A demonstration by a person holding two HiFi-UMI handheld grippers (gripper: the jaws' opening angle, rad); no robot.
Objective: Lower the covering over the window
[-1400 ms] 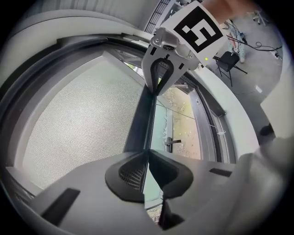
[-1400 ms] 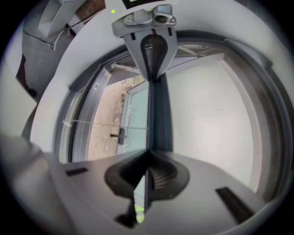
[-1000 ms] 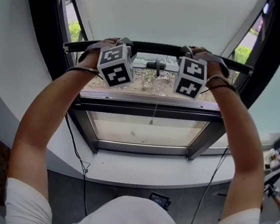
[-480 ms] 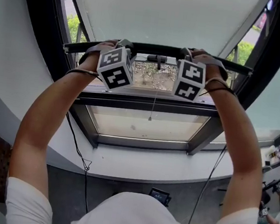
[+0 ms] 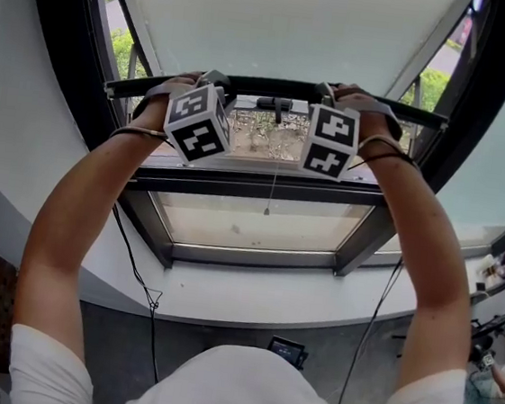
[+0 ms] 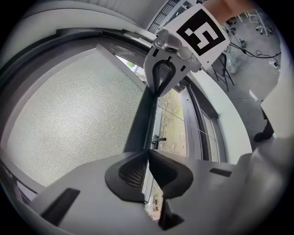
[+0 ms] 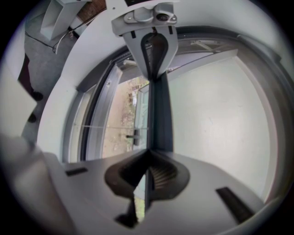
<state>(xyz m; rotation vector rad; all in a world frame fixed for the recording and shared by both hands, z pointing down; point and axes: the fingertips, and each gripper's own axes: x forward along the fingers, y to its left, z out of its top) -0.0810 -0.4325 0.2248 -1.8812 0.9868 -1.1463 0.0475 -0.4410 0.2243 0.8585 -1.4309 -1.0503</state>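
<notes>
The pale blind (image 5: 290, 29) hangs above your two claws, and both pinch its dark bottom bar (image 5: 274, 88). Your left claw (image 6: 148, 155) clamps it left of centre, your right claw (image 7: 148, 153) right of centre. Below the claws, the window frame (image 5: 263, 189) shows uncovered glass.

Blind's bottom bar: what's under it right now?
Under the bottom bar: an uncovered strip of window glass showing ground outside, a dark handle, a thin pull cord, then the window frame. Above the bar the blind fabric hides the glass behind it.
</notes>
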